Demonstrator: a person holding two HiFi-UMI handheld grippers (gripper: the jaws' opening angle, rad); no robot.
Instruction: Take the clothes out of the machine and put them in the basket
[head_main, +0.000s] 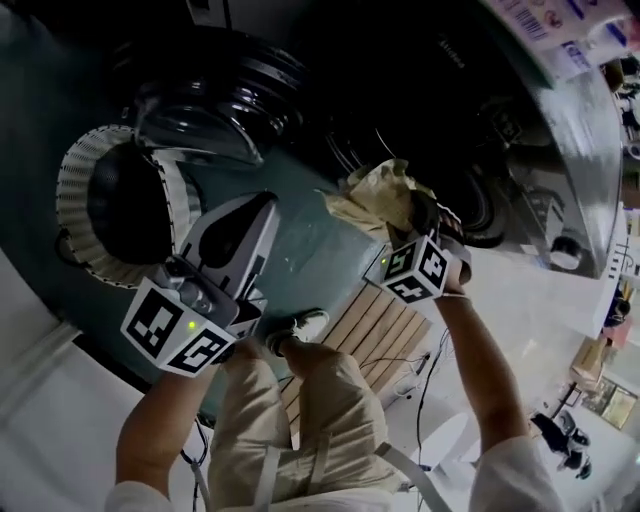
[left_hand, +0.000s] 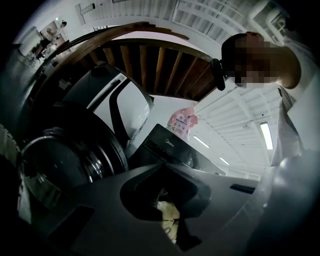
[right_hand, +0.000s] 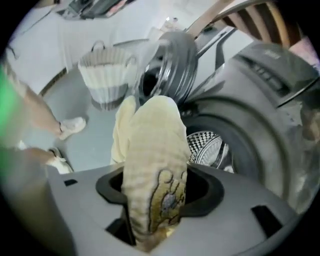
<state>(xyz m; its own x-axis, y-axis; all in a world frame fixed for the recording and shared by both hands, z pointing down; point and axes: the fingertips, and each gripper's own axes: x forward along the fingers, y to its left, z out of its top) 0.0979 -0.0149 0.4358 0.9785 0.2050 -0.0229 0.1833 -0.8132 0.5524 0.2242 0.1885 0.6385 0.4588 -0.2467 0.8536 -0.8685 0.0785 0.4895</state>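
In the head view my right gripper (head_main: 415, 218) is shut on a pale yellow cloth (head_main: 378, 195), held up in front of the washing machine's dark drum opening (head_main: 400, 110). The right gripper view shows that cloth (right_hand: 150, 150) rising out of the gripper's slot, with the patterned drum (right_hand: 207, 145) behind it. The machine's round door (head_main: 215, 95) stands open to the left. A white ribbed basket (head_main: 75, 190) sits on the floor further left, and my left gripper (head_main: 262, 212) hovers beside it. A small yellow scrap (left_hand: 169, 220) shows in the left gripper's slot; its jaws are hidden.
The person's beige trouser legs and a shoe (head_main: 300, 325) stand below the grippers, next to a wooden slat platform (head_main: 375, 320) with cables lying by it. A wooden staircase (left_hand: 150, 55) rises behind the machine, and a pink packet (left_hand: 182, 120) sits on top of it.
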